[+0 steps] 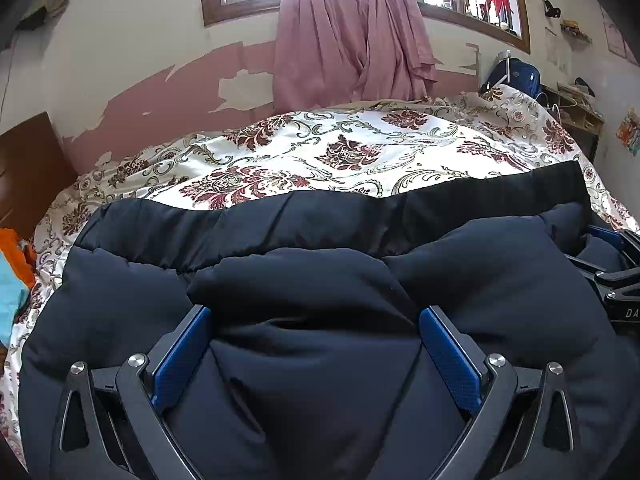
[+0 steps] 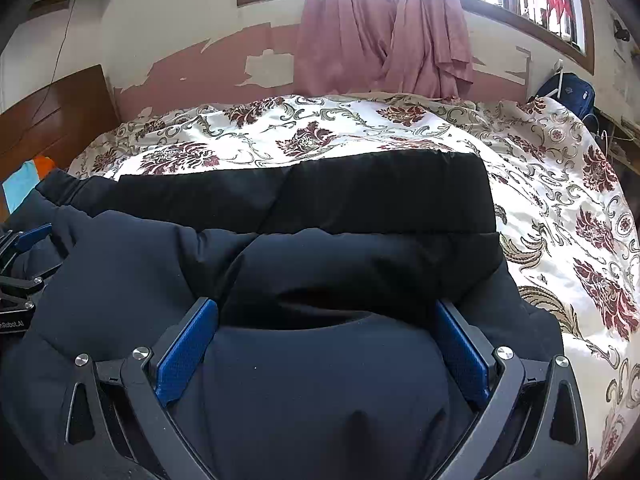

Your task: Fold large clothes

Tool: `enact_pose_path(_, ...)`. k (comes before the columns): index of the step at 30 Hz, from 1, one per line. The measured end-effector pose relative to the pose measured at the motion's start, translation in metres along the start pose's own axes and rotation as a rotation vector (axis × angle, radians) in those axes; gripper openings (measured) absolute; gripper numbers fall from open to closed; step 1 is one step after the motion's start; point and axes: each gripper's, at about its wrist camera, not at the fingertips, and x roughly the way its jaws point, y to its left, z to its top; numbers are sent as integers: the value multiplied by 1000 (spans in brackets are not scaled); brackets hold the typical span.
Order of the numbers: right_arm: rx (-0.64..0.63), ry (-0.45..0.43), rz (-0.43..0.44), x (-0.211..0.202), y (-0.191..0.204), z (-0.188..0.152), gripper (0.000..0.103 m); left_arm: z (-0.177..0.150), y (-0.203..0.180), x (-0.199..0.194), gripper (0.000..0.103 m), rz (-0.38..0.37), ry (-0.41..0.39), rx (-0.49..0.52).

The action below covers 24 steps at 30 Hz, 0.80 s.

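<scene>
**A:** Left wrist view. Where does the jacket lie from my jaws?

**B:** Directly ahead and beneath. The left gripper is spread wide, and a puffy fold of the jacket bulges up between its blue pads without being pinched. The jacket's long axis runs left to right across the bed, at right angles to the fingers; its black far band lies beyond the tips, towards the curtain.

**A:** Which hand is nearer the end of that axis?

**B:** I judge neither; each sits at its own end. The right gripper shows at the frame's right edge, cut off, so I cannot read its jaws from here.

**A:** Right wrist view, then.

**B:** The same layout mirrored. The right gripper is also wide apart, with jacket fabric swelling between its pads and nothing clamped. The jacket's right end stops just right of the fingers, where bare bed begins. The left gripper appears at the far left, only partly in frame.

**A:** What stays hidden?

**B:** In both views the near edge of the jacket falls below the frame, under the gripper bodies. The dark cloth swallows seams, so I cannot tell sleeve, collar or hem apart, nor how many layers lie under the tips. Something orange and turquoise at the left edge of the left view is too clipped to identify.
</scene>
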Motion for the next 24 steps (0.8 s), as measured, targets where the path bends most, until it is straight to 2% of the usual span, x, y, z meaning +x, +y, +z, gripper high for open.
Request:
enact_pose_path(6,-5,-20,-19,-3,2,-2,102,-2,-1,-6,103,16,-28,2)
enact_pose_path(12,-11,-30,-46,-28,3,-1,102,1,-5,-45,103,130,-46,39)
enact_pose_path(17,-52,-139,3,-85,-4,2,102,0,23,-96,103,36,-79,5)
enact_pose_path(21,-106,-131,68,-122,-13,2,102,-11,68,-127,103,4,-75,-73)
enact_pose_path(24,-147,-109,87,-144,-29,-6,102,-26,105,-136,103,3,-30,-139)
